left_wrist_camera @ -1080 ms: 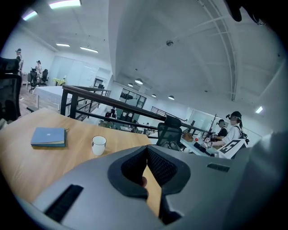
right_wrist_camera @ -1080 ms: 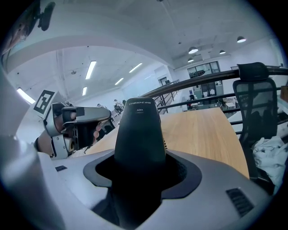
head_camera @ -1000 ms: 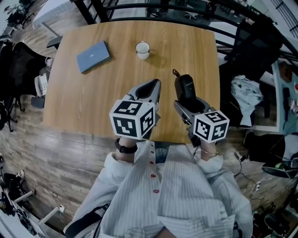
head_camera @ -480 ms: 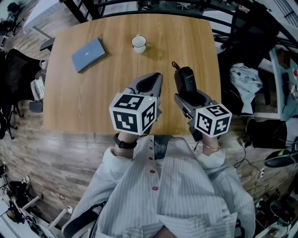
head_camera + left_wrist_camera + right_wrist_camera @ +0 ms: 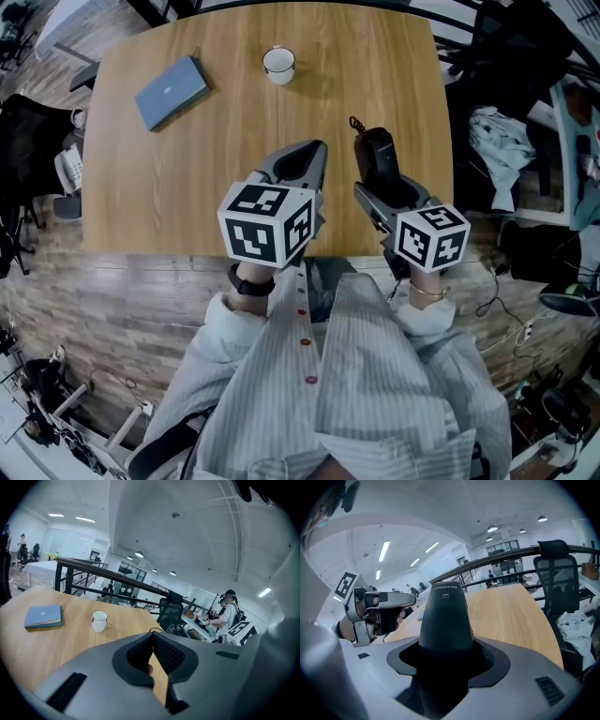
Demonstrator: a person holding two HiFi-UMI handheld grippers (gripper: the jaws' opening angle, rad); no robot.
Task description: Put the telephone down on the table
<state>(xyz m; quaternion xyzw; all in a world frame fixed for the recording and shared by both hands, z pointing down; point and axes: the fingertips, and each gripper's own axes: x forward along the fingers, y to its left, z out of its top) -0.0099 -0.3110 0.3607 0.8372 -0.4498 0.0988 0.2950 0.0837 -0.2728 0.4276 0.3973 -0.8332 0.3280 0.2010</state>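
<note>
The wooden counter fills the scene, and a white mug stands on it toward its far edge; the left hand-held gripper hovers nearer the person than the mug, its jaws drawn together at the tips with nothing between them; the right hand-held gripper is nearer than the mug and off to its right, jaws clamped on a black telephone handset; a blue notebook lies flat left of the mug, well apart; the handset juts past the jaws over the wood, right of the mug; whether it touches the counter I cannot tell.
</note>
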